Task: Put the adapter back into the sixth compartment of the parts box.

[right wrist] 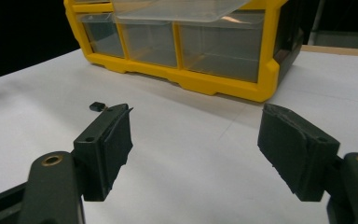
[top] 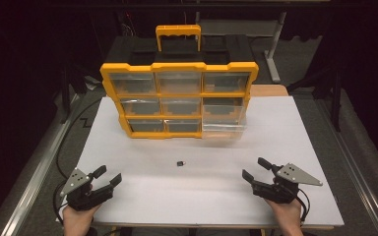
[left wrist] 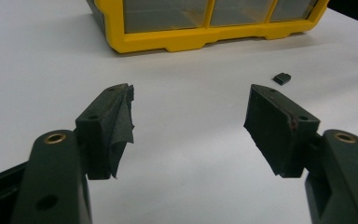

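A yellow organiser (top: 179, 98) with clear drawers and a top handle stands at the back of the white table (top: 285, 147). Its lower right drawer (top: 224, 127) is pulled out. A small black part (top: 180, 162) lies on the table in front of it, also seen as the black part (left wrist: 282, 78) and the black part (right wrist: 96, 106). My left gripper (top: 108, 176) rests near the front left edge, open and holding nothing. My right gripper (top: 256, 169) rests near the front right, open and holding nothing. Both point toward the middle.
The organiser (left wrist: 205, 28) fills the far side; its pulled-out drawer (right wrist: 182, 9) juts over the table. Bare white surface lies between the grippers and around the small part. Dark floor and table legs surround the table.
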Action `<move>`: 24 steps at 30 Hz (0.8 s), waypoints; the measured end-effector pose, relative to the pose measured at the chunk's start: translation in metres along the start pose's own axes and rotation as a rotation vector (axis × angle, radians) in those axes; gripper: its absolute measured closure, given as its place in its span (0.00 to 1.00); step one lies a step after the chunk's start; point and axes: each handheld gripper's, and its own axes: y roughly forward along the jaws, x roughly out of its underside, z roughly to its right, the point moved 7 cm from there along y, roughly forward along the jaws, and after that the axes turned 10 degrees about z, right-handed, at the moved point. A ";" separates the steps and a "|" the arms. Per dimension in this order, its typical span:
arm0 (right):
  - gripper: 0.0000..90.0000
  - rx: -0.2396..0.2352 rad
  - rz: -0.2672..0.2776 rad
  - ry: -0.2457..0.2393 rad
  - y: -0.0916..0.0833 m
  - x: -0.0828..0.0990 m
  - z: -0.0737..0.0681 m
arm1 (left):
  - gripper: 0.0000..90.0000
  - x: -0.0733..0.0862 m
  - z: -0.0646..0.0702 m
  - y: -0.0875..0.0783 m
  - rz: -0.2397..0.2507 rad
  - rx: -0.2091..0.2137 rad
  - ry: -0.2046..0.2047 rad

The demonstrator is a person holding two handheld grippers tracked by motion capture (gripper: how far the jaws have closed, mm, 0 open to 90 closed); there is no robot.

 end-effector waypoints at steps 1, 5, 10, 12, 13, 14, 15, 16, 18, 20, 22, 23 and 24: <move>0.29 -0.005 0.001 0.001 0.001 0.000 -0.001 | 0.36 0.000 0.000 0.000 0.000 0.000 0.000; 0.29 -0.026 0.002 -0.002 0.008 0.000 -0.009 | 0.36 0.000 0.000 0.000 -0.001 0.000 -0.001; 0.29 -0.058 -0.024 -0.030 0.018 0.003 -0.018 | 0.36 0.000 0.000 0.000 -0.001 0.003 0.000; 0.28 -0.062 -0.010 -0.022 0.021 0.001 -0.020 | 0.36 0.000 0.000 0.000 0.000 0.003 0.001; 0.28 -0.058 -0.005 -0.025 0.022 0.000 -0.021 | 0.36 0.000 0.000 0.000 0.000 0.003 0.001; 0.28 -0.060 0.001 -0.027 0.024 0.000 -0.022 | 0.36 0.000 0.000 0.000 -0.001 0.005 0.004; 0.27 -0.061 0.003 -0.028 0.025 -0.001 -0.023 | 0.36 0.000 0.001 0.000 -0.003 0.006 0.007; 0.27 -0.067 0.003 -0.028 0.026 -0.001 -0.025 | 0.36 0.000 0.001 0.000 -0.001 0.006 0.008; 0.27 -0.076 0.002 -0.023 0.030 -0.002 -0.028 | 0.36 0.000 0.002 0.000 0.003 0.008 0.011; 0.27 -0.086 -0.007 -0.029 0.034 -0.002 -0.032 | 0.36 0.000 0.002 0.000 0.004 0.009 0.012; 0.27 -0.100 -0.011 -0.036 0.039 -0.002 -0.036 | 0.36 0.000 0.001 0.000 0.004 0.008 0.010; 0.27 -0.103 -0.017 -0.038 0.041 -0.002 -0.038 | 0.36 0.000 0.001 0.000 0.003 0.008 0.009; 0.28 -0.110 -0.019 -0.039 0.044 -0.002 -0.040 | 0.36 0.000 0.001 0.000 0.002 0.008 0.008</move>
